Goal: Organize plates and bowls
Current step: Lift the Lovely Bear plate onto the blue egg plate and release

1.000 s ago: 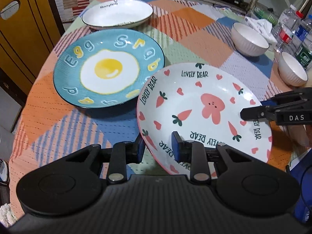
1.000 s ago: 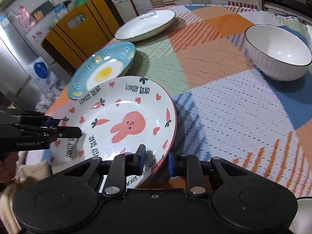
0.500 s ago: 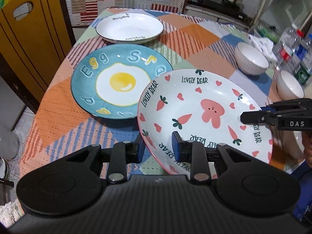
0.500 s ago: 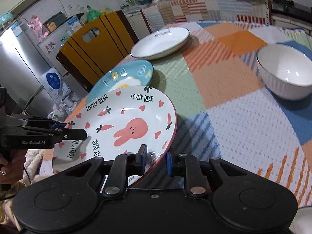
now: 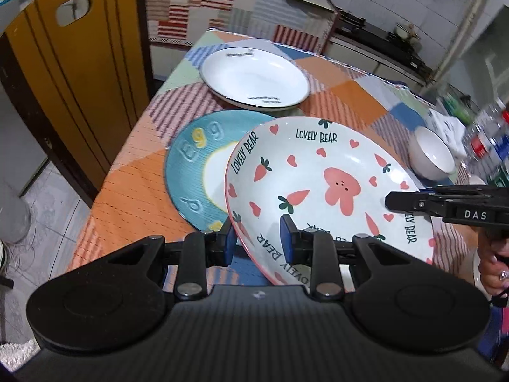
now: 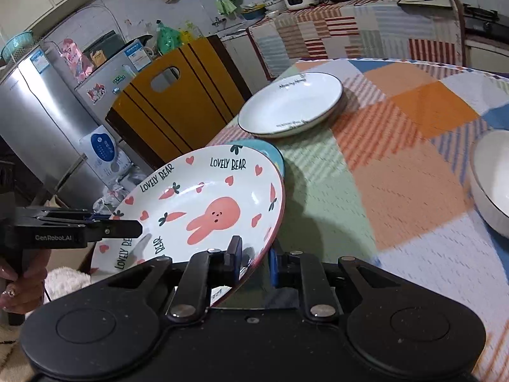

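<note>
Kitchen setting, w/ a patchwork-cloth table (image 5: 346, 95) carrying the crockery. Nearest: left hand-held gripper (image 5: 258, 242) clamped on the near rim of the bunny plate (image 5: 318, 187), one pad under the rim, one inside; right hand-held gripper (image 6: 254, 259) has just been closing its jaws and pinches the opposite rim, so the plate is carried by both, off the cloth and tilted, its far edge overlapping the blue egg plate (image 5: 191, 172) below. The step in hand looks like stacking the bunny plate onto the egg plate. To do it well: keep both grips firm and move them together, since glazed rims slip if one side leads; level the plate before it goes down, centre it over the egg plate, then lower till the foot seats inside the blue rim. Release only once it sits flat, and draw the lower pads out sideways so nothing gets dragged. Further back, white plate (image 5: 256, 78) w/ dark rim lies flat near the far table edge, prob. the next one for the stack. White bowl (image 5: 432, 154) sits off to the right, well apart; a second bowl beyond it is maybe there, but that corner is too blurred to say.
</note>
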Available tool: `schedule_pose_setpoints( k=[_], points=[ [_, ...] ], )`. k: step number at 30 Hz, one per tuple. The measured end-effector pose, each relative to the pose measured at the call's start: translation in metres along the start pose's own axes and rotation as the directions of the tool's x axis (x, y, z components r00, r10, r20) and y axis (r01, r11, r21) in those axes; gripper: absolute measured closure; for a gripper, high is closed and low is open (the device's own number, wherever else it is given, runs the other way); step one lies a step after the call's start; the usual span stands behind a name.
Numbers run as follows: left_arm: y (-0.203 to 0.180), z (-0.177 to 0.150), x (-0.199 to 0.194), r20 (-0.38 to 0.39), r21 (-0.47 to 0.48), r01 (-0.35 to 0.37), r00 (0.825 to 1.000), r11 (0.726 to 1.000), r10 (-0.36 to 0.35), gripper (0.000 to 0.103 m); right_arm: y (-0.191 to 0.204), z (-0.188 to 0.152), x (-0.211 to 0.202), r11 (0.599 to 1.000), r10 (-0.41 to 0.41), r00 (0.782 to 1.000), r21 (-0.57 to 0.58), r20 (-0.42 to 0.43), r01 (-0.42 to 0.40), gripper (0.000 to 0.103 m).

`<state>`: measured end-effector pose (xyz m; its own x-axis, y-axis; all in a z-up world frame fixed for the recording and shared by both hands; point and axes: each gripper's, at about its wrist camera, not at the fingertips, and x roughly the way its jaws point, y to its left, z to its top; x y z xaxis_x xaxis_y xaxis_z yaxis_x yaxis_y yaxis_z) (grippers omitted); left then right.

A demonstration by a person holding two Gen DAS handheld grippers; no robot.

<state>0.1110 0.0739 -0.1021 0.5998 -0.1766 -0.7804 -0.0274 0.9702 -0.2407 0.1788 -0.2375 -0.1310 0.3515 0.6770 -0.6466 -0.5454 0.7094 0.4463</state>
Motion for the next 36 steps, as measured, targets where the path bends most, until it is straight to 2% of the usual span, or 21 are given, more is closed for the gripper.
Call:
schedule_pose_setpoints(
  k=[4, 7, 13, 19, 25, 28, 36],
  points=[
    [0.021, 0.01, 0.013, -0.017, -0.049, -0.009, 1.0, 0.999, 0.008, 0.078, 0.006, 0.014, 0.019, 1.0, 0.016, 1.0, -0.009, 0.001, -0.016, 0.081],
    [0.035, 0.01, 0.022, -0.012, -0.121, 0.011, 1.0, 0.993, -0.012, 0.078, 0.002, 0.026, 0.037, 0.999, 0.035, 0.999, 0.019, -0.009, -0.035, 0.083],
    [0.04, 0.01, 0.037, -0.043, -0.109, -0.027, 0.999, 0.994, 0.022, 0.078, 0.002, 0.037, 0.064, 1.0, 0.015, 1.0, 0.024, -0.027, -0.014, 0.084],
    [0.041, 0.009, 0.046, -0.081, -0.081, -0.073, 0.995, 0.994, 0.067, 0.077, 0.01, 0.04, 0.078, 1.0, -0.02, 0.997, -0.006, -0.081, 0.02, 0.083],
    [0.045, 0.013, 0.054, -0.119, -0.09, -0.086, 0.99, 0.992, 0.075, 0.076, 0.013, 0.044, 0.087, 0.998, -0.055, 0.994, -0.014, -0.098, 0.054, 0.083],
    [0.05, 0.012, 0.057, -0.144, -0.129, -0.089, 0.987, 0.988, 0.07, 0.076, 0.015, 0.046, 0.09, 0.997, -0.073, 0.991, -0.022, -0.112, 0.071, 0.083],
    [0.051, 0.01, 0.063, -0.163, -0.15, -0.087, 0.985, 0.985, 0.063, 0.076, 0.022, 0.046, 0.094, 0.993, -0.113, 0.985, -0.039, -0.129, 0.108, 0.083]
  ],
)
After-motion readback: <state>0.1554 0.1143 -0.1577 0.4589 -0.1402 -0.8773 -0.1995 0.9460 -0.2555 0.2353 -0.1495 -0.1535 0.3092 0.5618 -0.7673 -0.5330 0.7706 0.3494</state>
